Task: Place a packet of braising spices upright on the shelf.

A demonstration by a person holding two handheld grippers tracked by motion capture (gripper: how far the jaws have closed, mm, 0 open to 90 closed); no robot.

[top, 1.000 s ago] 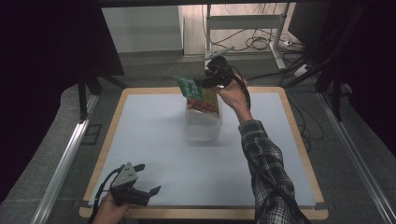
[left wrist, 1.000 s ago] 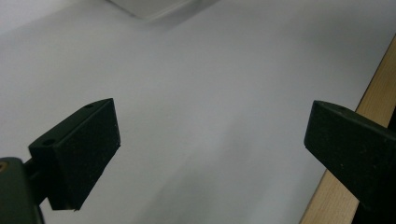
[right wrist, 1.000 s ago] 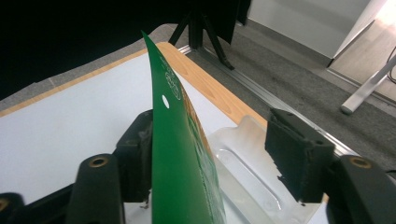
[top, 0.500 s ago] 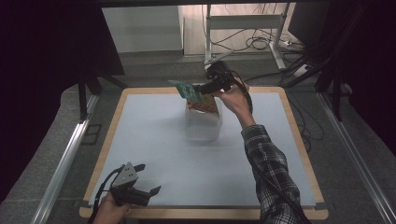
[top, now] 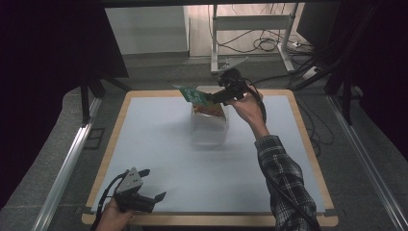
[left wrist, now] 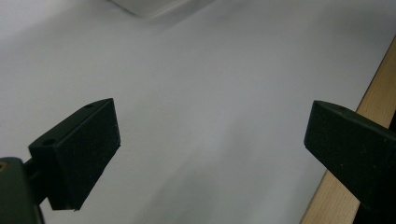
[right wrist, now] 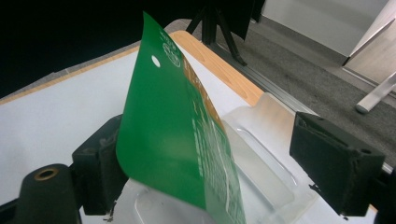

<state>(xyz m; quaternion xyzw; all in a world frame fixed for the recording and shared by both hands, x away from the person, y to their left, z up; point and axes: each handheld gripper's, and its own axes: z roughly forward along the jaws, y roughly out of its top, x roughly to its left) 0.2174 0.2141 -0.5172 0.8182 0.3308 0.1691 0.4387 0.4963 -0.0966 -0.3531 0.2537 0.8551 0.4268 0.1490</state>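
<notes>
The right hand-held gripper (top: 219, 97) hangs over the clear container (top: 210, 126) near the counter's (top: 159, 144) far edge, jaws parted, green packet (right wrist: 177, 135) leaning on one (apparently being released). Left hand-held gripper (top: 153, 198) idles released, near-left corner.

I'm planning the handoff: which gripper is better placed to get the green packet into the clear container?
The right gripper: it hangs over the clear container with the green packet between its open jaws. The left gripper sits open at the table's near edge, far away.
</notes>
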